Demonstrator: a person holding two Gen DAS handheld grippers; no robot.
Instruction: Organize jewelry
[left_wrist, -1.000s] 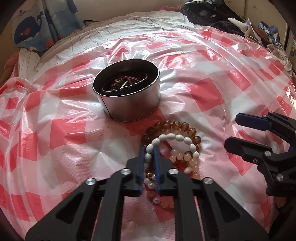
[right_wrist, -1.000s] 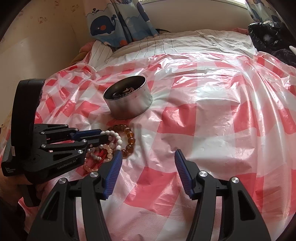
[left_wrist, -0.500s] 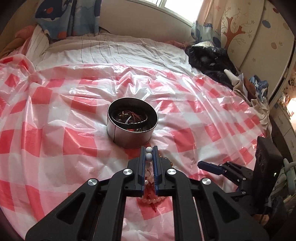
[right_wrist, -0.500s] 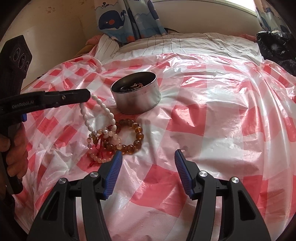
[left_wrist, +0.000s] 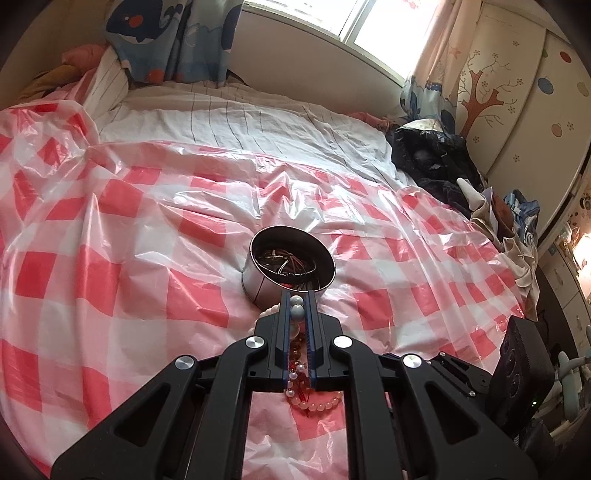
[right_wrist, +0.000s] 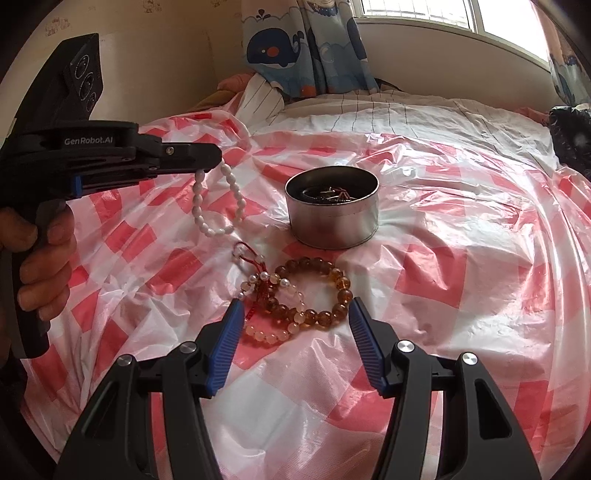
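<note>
Transfer of the white bead bracelet to the tin looks like the step in hand. The left gripper has its jaws pressed together on a bead or two at the top of that bracelet, and the loop hangs free below the tips, clear of the red-and-white checked plastic sheet spread over the bed. From the right wrist view the hanging loop is to the left of the tin and apart from it. From the left wrist view the pinched beads show between the blue pads just in front of the tin's near rim.

The tin stands upright and open on the sheet, and dark bangles and wire-like pieces already lie inside it. In front of the tin, nearer the right gripper, an amber bead bracelet lies flat on the sheet, overlapping a pale pink bead bracelet with a red cord and a few small pearls. The right gripper's jaws are spread, with nothing between the pads, hovering just short of that pile.

Next, I judge, the left gripper needs to carry the dangling loop over the tin's mouth and release only once the whole loop is over the mouth, since a swinging strand could drape over the rim.
</note>
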